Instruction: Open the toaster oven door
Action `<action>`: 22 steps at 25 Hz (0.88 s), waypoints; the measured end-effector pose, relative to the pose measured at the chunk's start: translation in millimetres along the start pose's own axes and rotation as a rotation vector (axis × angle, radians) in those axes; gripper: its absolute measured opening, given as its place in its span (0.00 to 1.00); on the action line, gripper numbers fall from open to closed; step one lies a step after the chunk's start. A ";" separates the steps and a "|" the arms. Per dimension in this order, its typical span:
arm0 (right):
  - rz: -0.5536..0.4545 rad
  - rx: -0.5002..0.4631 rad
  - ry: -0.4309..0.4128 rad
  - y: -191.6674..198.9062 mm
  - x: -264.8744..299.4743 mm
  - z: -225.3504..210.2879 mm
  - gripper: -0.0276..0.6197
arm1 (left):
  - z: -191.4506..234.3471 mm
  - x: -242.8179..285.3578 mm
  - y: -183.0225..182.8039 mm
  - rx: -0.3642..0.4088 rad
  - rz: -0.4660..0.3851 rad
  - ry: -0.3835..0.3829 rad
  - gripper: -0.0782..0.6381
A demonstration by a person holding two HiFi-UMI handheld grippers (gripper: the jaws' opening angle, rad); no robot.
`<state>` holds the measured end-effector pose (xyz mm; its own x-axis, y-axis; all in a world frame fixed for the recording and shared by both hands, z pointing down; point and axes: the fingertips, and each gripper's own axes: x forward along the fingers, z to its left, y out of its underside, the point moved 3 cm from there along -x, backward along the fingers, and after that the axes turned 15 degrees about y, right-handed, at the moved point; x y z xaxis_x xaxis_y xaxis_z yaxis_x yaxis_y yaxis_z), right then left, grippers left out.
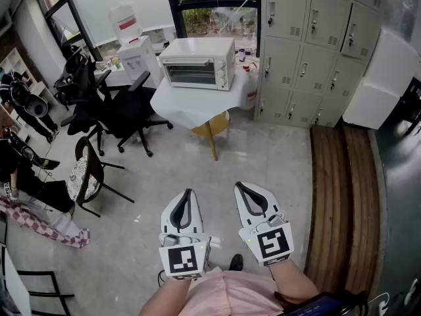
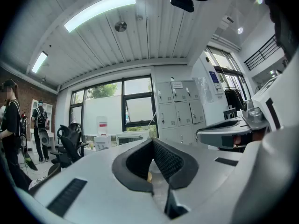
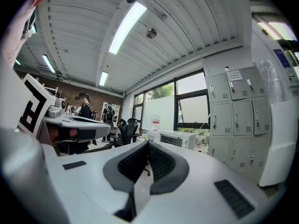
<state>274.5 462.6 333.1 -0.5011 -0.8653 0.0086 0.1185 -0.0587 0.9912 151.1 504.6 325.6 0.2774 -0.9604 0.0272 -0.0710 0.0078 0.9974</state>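
1. Handling (judged): the toaster oven (image 1: 197,64) door (image 1: 192,72) is a rigid, hinged glass-and-metal panel. It probably drops down from a bottom hinge. The door should swing light, but the oven body is light too and could slide on the cloth if pulled hard.
2. Where to take hold: the bar handle (image 1: 191,60) along the door's top edge. Pinch it mid-span, then pull out and down. The glass is likely slick and breakable, so keep off it.
3. Look: white boxy oven with a dark glass window on the left of its front and a column of knobs (image 1: 223,71) on the right. The door looks shut. Handle detail is too small to read.
4. Place: the oven sits on a small table (image 1: 172,108) draped in white cloth, at the far side of the room. Grey lockers (image 1: 309,51) are to its right and black office chairs (image 1: 125,110) to its left. It is well apart from both grippers.
5. Left gripper (image 1: 188,195): jaws pressed together at the tips, nothing between them, held low near the person's body.
6. Right gripper (image 1: 245,191): same, tips pressed together, empty, just beside the left one.
7. Stage: the approach has not started. The person needs to walk up to the table first.
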 end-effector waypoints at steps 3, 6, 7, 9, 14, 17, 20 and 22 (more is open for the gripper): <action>-0.004 -0.002 0.002 1.1 2.6 -2.7 0.05 | 0.0 3.6 3.0 0.012 0.005 0.006 0.13; 0.007 -0.002 0.006 5.1 4.1 -6.5 0.05 | -0.2 5.9 7.0 0.014 0.014 0.006 0.13; 0.017 -0.001 0.008 6.8 4.6 -8.0 0.05 | -0.1 6.6 8.4 0.015 0.019 0.006 0.13; 0.029 0.008 0.014 8.5 7.1 -11.0 0.05 | 1.9 7.0 11.7 0.025 0.032 0.005 0.13; 0.093 0.031 0.012 16.3 16.9 -13.8 0.11 | 12.0 9.5 26.5 0.007 0.073 -0.009 0.13; 0.096 0.037 0.004 21.9 32.1 -14.3 0.15 | 22.7 20.1 31.8 -0.002 0.083 -0.013 0.13; 0.100 0.041 -0.001 30.2 53.5 -12.8 0.15 | 39.8 35.0 36.3 -0.012 0.088 -0.013 0.13; 0.108 0.041 -0.006 34.1 71.5 -10.9 0.15 | 55.0 47.1 40.6 -0.021 0.087 -0.020 0.13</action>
<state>252.0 393.3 366.1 -0.4923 -0.8626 0.1159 0.1367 0.0549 0.9891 108.5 444.4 363.7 0.2516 -0.9613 0.1126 -0.0741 0.0969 0.9925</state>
